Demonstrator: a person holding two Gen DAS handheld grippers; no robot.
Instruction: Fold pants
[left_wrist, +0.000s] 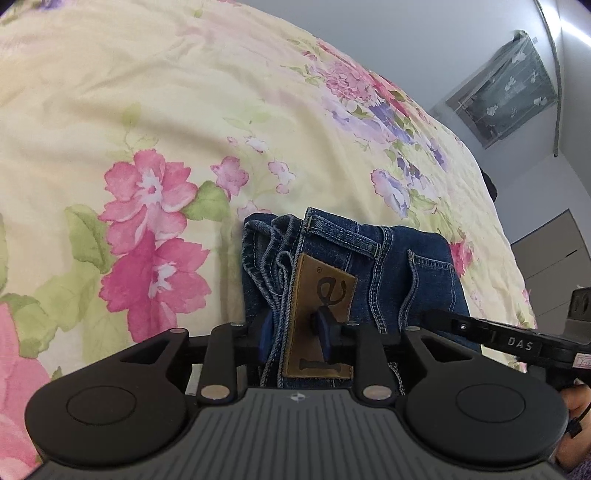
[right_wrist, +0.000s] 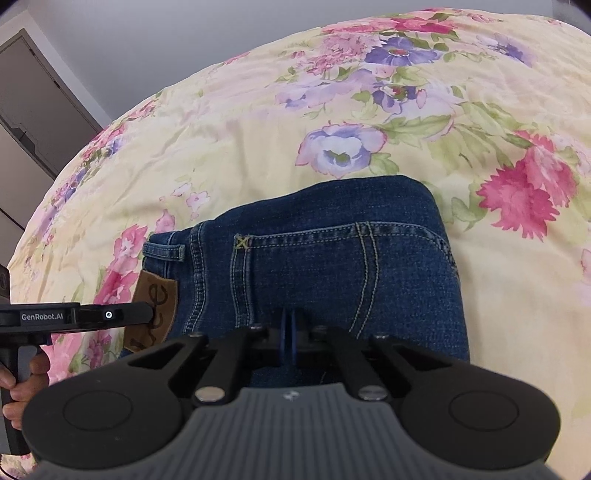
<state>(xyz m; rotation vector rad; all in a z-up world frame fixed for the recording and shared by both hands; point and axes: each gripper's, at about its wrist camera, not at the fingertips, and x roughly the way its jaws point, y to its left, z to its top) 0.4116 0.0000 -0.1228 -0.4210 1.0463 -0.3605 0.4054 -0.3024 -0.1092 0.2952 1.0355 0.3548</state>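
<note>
A: While the dark blue denim jeans (right_wrist: 325, 266) sit folded on the yellow floral bedsheet (right_wrist: 258, 147), both tongs grip them.

B: Left gripper (left_wrist: 295, 332) clamps the waistband, right gripper (right_wrist: 290, 339) pinches denim. Uneven pulling probably unravels the fold.

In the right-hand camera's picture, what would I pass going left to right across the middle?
Person's hand on the other gripper's handle → leather patch → jeans → bright pink flower on the floral bedspread.
</note>
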